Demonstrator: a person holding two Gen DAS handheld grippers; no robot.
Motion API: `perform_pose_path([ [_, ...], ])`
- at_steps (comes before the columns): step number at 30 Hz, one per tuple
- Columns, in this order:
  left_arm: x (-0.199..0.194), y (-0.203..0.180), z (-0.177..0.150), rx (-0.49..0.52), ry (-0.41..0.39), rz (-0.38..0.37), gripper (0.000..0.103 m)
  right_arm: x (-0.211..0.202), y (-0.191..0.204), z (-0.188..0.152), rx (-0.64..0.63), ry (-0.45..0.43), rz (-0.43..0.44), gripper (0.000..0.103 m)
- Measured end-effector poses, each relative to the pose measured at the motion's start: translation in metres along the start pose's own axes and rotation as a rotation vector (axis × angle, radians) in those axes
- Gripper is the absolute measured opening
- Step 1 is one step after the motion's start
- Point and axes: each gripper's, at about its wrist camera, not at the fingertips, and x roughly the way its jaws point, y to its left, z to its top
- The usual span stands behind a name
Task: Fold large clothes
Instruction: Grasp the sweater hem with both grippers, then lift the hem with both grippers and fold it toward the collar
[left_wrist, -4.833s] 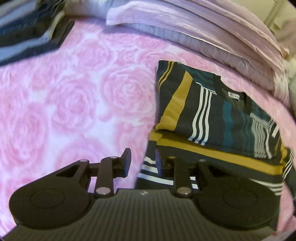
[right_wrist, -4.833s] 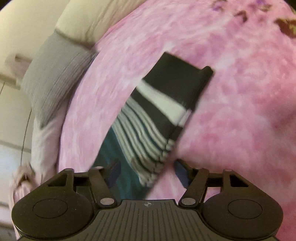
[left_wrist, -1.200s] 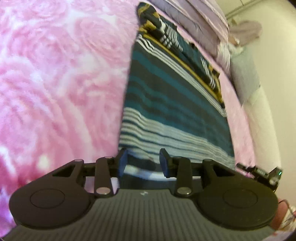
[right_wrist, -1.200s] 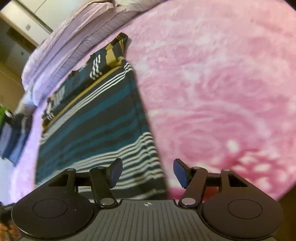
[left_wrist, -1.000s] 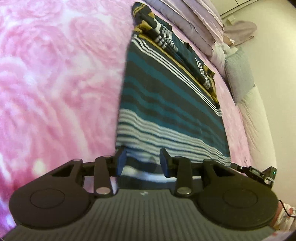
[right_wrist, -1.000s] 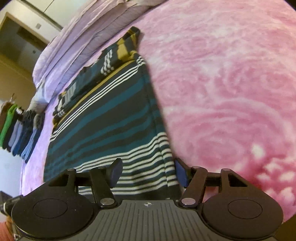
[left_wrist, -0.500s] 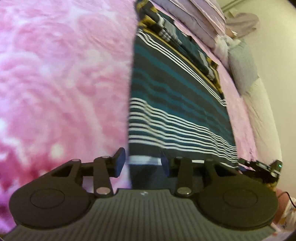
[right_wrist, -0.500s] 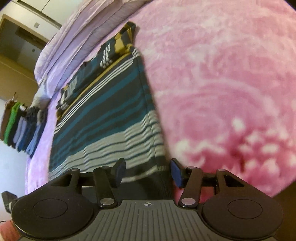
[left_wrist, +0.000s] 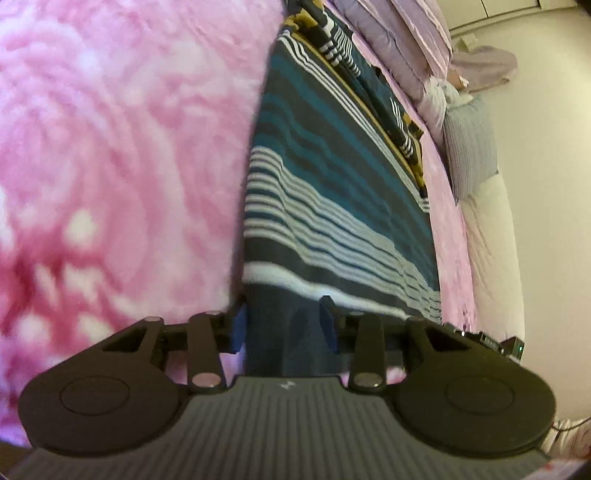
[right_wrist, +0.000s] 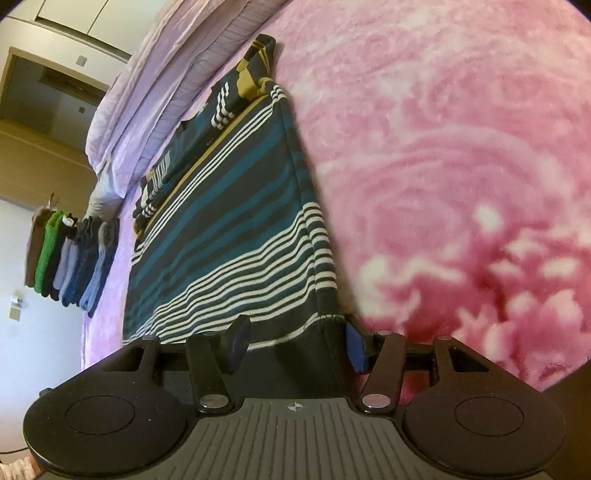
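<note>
**Both grippers at the near hem of the striped garment**

On the pink rose-patterned blanket (left_wrist: 110, 155) lies the striped garment (left_wrist: 332, 192), spread flat and running away from the cameras toward the lilac pillows (right_wrist: 155, 88) at the far side. Its near part is dark with thin white stripes, then broad teal bands; the far end, with mustard-yellow patches, is already folded over onto itself.

At the near left corner of the hem, the left gripper (left_wrist: 284, 326) has the dark hem band between its blue-padded fingers. Its jaws are closing; the cloth fills the gap between the pads, though a firm pinch cannot be made out.

At the near right corner, the right gripper (right_wrist: 295, 345) straddles the hem edge, its jaws standing well apart. The right pad sits just beside the garment's side edge, while the left pad stands over the striped cloth without clearly pressing it.

Beyond the garment, in the right wrist view, a stack of folded clothes (right_wrist: 70, 258) in green, blue and grey rests near the far left edge of the bed. A grey ribbed cushion (left_wrist: 469, 144) shows at the right in the left wrist view.
</note>
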Motion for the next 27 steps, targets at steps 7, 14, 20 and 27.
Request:
perform_pose_path([
  [7,-0.008,-0.02,-0.004,0.104,-0.001,0.077,0.005,0.002,0.005,0.007,-0.029,0.016,-0.039,0.003],
  [14,-0.053,-0.039,-0.023,0.145,-0.036,0.071,0.004,-0.034,0.027,-0.014,-0.04,0.01,-0.006,0.003],
  [20,-0.096,-0.031,-0.07,0.009,0.023,0.121,0.004,-0.063,0.035,-0.053,-0.002,0.145,-0.064,0.003],
  [27,-0.118,-0.06,-0.057,-0.147,-0.143,0.057,0.003,-0.084,0.053,-0.051,0.112,0.19,-0.024,0.003],
])
